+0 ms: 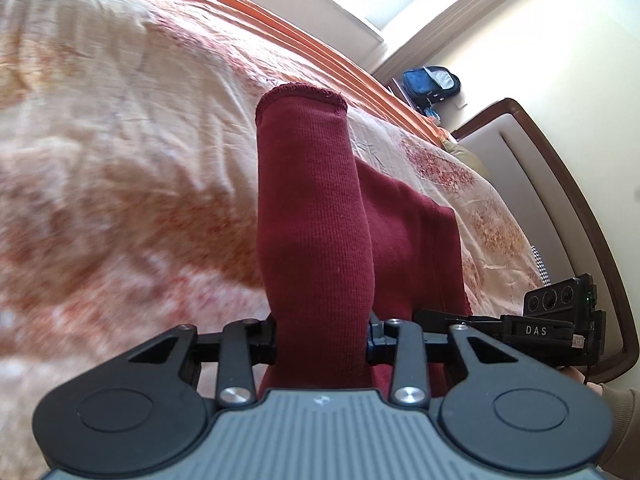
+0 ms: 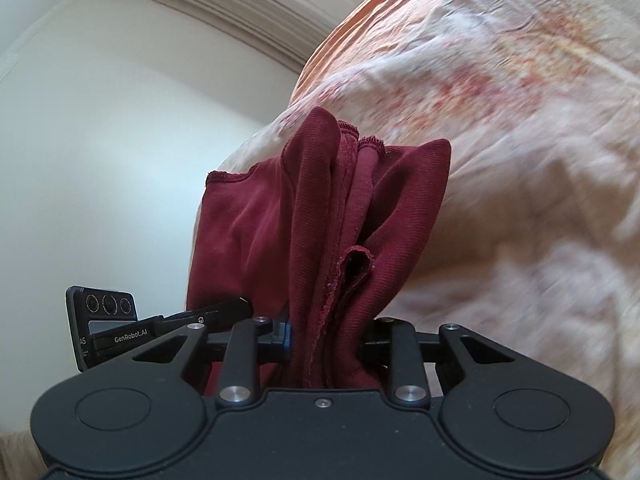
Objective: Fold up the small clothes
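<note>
While we hold both grippers above bed (image 1: 120,140), left gripper (image 1: 322,346) clamps ribbed sleeve of maroon garment (image 1: 312,208), jaws pressed onto cloth. Right gripper (image 2: 326,344) pinches bunched folds of same garment (image 2: 360,220), jaws narrowed on fabric. Garment hangs lifted between us over floral bedspread (image 2: 520,160). Blue bag (image 1: 430,84) far right, by headboard (image 1: 560,184).

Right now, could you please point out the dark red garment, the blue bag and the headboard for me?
dark red garment (image 1: 316,220): left wrist view, on the ribbed sleeve.
blue bag (image 1: 430,84): left wrist view, on its blue body.
headboard (image 1: 516,184): left wrist view, on the pale padded panel.
</note>
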